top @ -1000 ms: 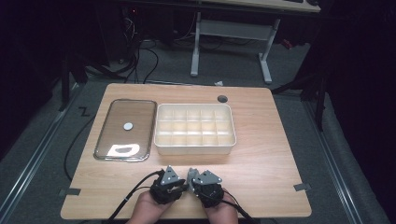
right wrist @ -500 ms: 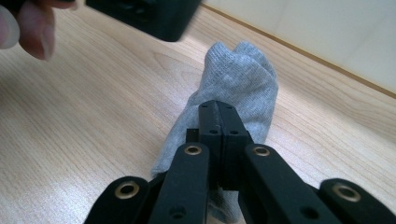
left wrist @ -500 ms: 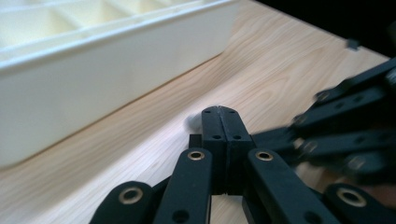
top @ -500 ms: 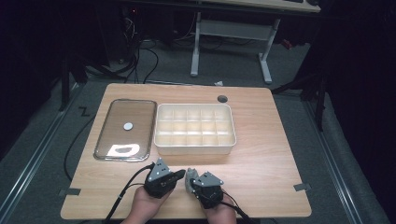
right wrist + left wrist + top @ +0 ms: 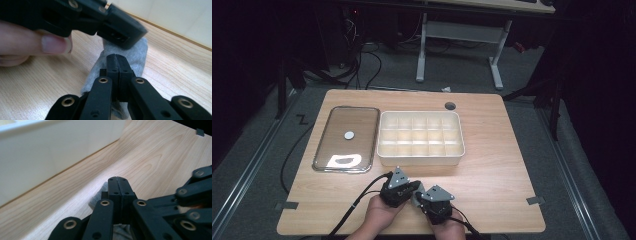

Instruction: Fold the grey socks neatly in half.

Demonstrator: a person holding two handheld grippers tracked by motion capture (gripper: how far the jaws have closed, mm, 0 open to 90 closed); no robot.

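A small grey cloth (image 5: 130, 53) lies on the wooden table (image 5: 492, 175) near its front edge, in front of the cream compartment tray (image 5: 420, 135). My right gripper (image 5: 117, 58) is shut with the cloth caught between and under its jaws. My left gripper (image 5: 117, 180) is also shut, and the cloth (image 5: 98, 198) bulges out beside and beneath its jaws. In the right gripper view the left gripper's tip (image 5: 122, 33) presses on the cloth's far end. From above, both grippers (image 5: 407, 192) (image 5: 426, 200) meet tip to tip over the cloth (image 5: 416, 196).
A clear lid with a white knob (image 5: 346, 137) lies left of the tray. The tray's white wall (image 5: 50, 155) stands close ahead of the left gripper. A round cable hole (image 5: 450, 106) sits at the table's back. Bare wood stretches to the right.
The left gripper swung out to the left half a second ago and has come back against the right gripper. The right gripper has hardly moved.
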